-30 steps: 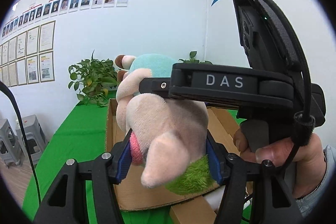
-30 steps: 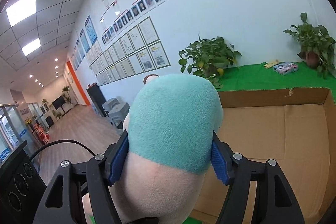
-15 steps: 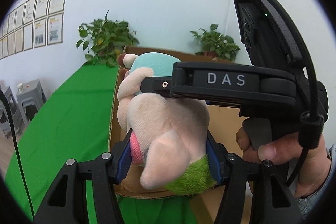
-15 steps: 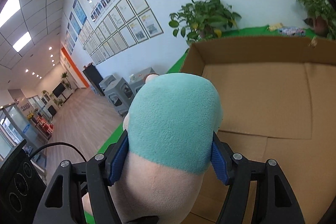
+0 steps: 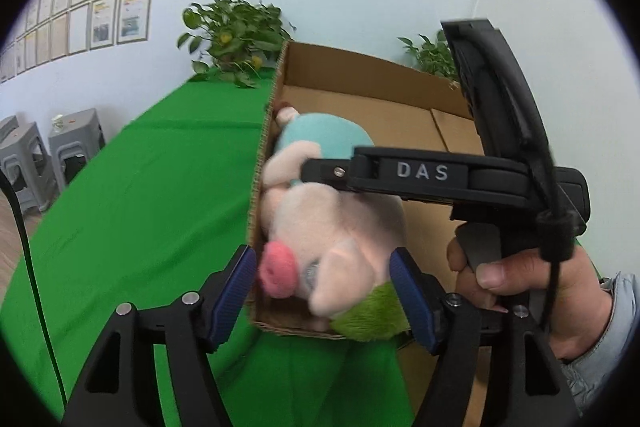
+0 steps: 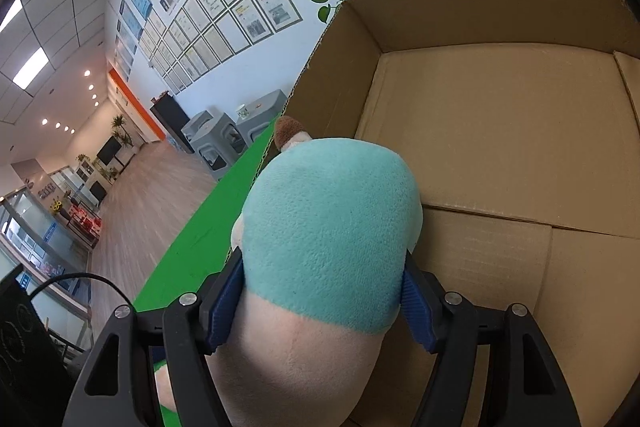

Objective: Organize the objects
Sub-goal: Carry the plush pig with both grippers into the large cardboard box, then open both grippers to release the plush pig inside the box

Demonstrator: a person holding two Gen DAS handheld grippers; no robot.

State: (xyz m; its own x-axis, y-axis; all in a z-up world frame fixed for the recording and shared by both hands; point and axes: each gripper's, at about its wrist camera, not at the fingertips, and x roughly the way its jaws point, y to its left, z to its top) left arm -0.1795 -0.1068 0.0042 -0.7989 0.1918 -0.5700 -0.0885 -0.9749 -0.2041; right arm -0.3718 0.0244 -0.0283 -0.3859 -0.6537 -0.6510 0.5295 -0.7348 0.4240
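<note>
A plush pig [image 5: 332, 227] with a pink snout, teal body and green tuft hangs at the near left corner of an open cardboard box [image 5: 360, 75]. My left gripper [image 5: 324, 291] has the pig's head between its blue pads; its jaws are opening and the pads barely touch the plush. In the right wrist view my right gripper [image 6: 320, 303] is shut on the pig's teal body [image 6: 332, 227], just above the box floor [image 6: 500, 131]. Its black housing marked DAS [image 5: 420, 173] crosses over the pig, with a person's hand [image 5: 520, 283] on the grip.
The box stands on a green tablecloth [image 5: 160, 187]. Two potted plants [image 5: 236, 35] [image 5: 432, 55] stand behind the box by the white wall. Grey stools [image 5: 48, 147] are on the floor at the left. A black cable [image 5: 24, 247] hangs down the left edge.
Both grippers have come down with the pig, from above the box to inside its near left corner. The left pads have spread slightly and the snout now points left.
</note>
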